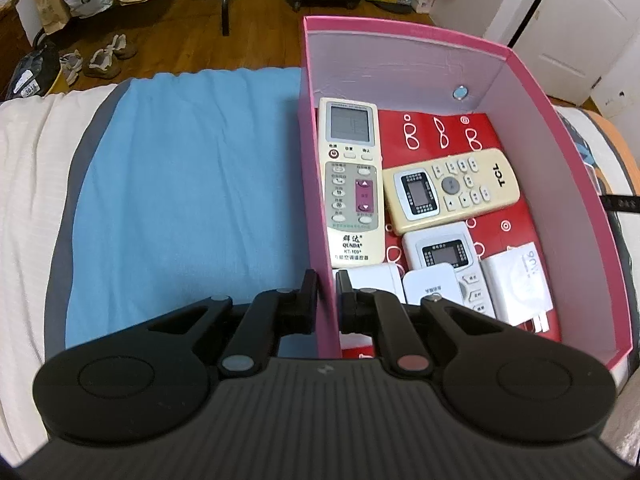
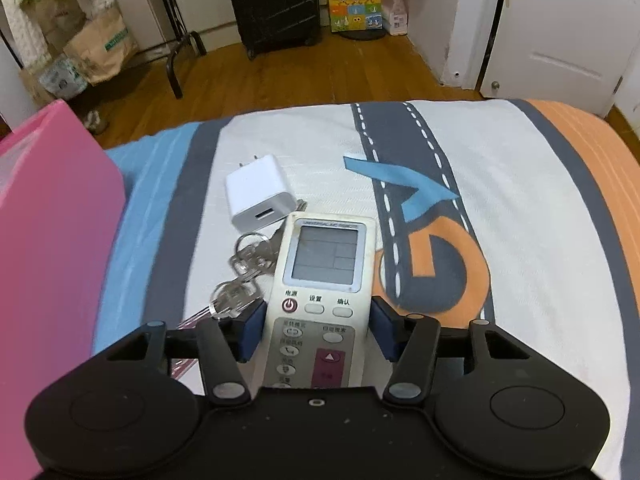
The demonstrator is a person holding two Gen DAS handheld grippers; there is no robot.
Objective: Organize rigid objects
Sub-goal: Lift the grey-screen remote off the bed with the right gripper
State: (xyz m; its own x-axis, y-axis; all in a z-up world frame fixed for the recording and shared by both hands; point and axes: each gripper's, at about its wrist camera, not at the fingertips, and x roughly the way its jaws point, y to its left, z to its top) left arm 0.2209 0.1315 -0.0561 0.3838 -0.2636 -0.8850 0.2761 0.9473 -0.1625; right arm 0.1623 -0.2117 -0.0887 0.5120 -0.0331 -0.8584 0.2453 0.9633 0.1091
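In the left wrist view a pink box (image 1: pixel 400 26) stands on the bed and holds a long QUNDA remote (image 1: pixel 352 184), a cream TCL remote (image 1: pixel 452 190), a smaller white remote (image 1: pixel 444 252), a white charger (image 1: pixel 520 280) and small white blocks (image 1: pixel 430 288). My left gripper (image 1: pixel 326 280) is shut on the box's left wall, one finger outside and one inside. In the right wrist view a white remote with a screen (image 2: pixel 324 280) lies on the bedspread. My right gripper (image 2: pixel 318 328) straddles it, blue pads (image 2: pixel 252 332) against its two sides. A white charger (image 2: pixel 260 194) and a bunch of keys (image 2: pixel 244 272) lie just beyond, to the left.
The box's pink side (image 2: pixel 52 240) fills the left of the right wrist view. A blue cloth (image 1: pixel 192 184) covers the bed left of the box. Beyond the bed's edge are wooden floor, a black suitcase (image 2: pixel 276 4), paper bags (image 1: pixel 52 4), shoes (image 1: pixel 106 58) and a white door (image 2: pixel 560 40).
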